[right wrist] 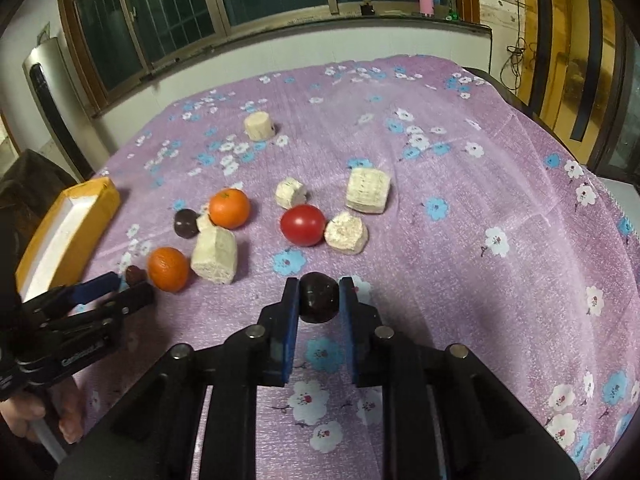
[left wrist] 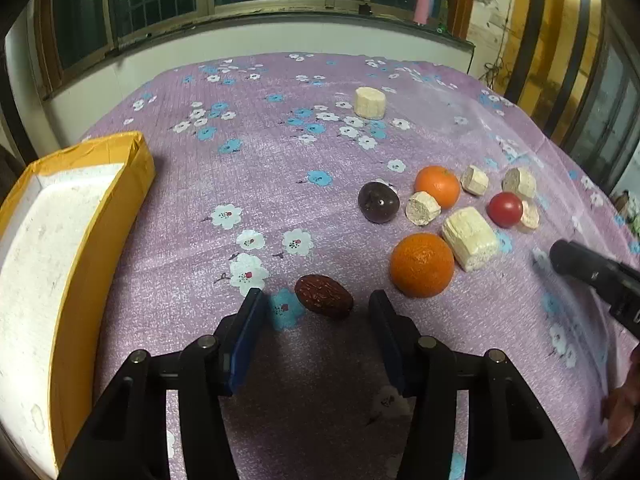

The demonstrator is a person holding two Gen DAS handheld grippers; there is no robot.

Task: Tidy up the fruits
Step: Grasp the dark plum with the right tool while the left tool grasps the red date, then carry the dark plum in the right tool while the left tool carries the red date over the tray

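My left gripper (left wrist: 316,300) is open, its blue pads on either side of a wrinkled red date (left wrist: 324,295) on the cloth. My right gripper (right wrist: 319,284) is shut on a dark round fruit (right wrist: 319,298) just above the cloth. Two oranges (left wrist: 422,265) (left wrist: 437,185), a second dark round fruit (left wrist: 378,202) and a red tomato (left wrist: 505,209) lie in a cluster, also in the right wrist view: the tomato (right wrist: 302,225), the oranges (right wrist: 168,269) (right wrist: 229,208). A yellow box (left wrist: 108,216) with a white inside stands at the left.
Several pale foam chunks (left wrist: 470,238) (right wrist: 367,191) lie among the fruit, and one (left wrist: 369,103) sits alone farther back. The purple flowered cloth (left wrist: 280,160) covers the table. The wall and window run behind it. The right gripper's tip (left wrist: 576,262) shows at the right edge.
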